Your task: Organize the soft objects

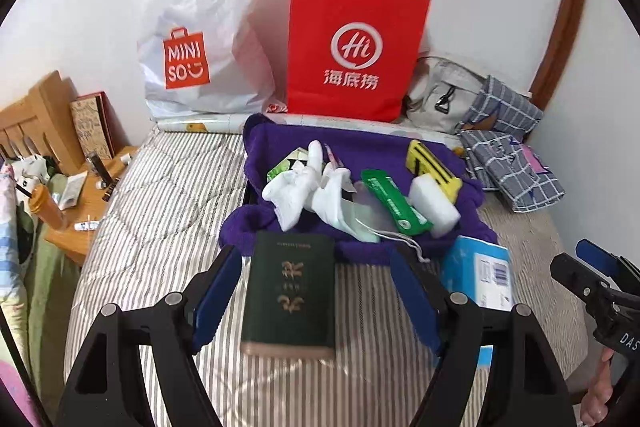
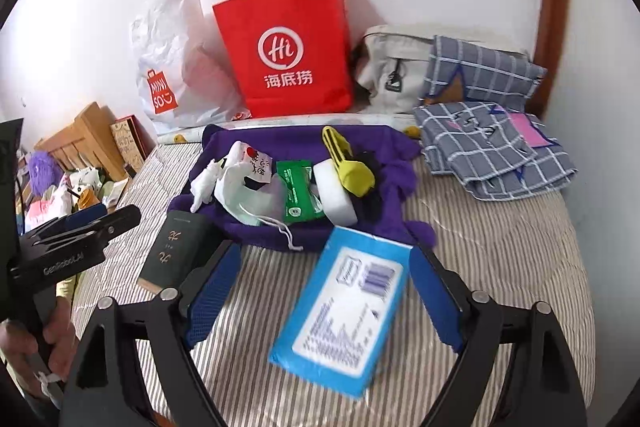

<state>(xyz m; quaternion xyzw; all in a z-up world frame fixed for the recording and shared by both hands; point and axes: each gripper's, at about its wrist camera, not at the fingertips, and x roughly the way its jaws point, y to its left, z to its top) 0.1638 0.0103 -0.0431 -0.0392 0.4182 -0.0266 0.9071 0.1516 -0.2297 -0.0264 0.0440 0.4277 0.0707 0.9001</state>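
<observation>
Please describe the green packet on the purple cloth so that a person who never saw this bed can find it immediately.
On the striped bed, in front of the red paper bag, lies a purple cloth with small things piled on it. Near the middle of the pile is the green packet, flat, with white print. It lies between the white socks and the white sponge block, and is the only green thing there.
</observation>
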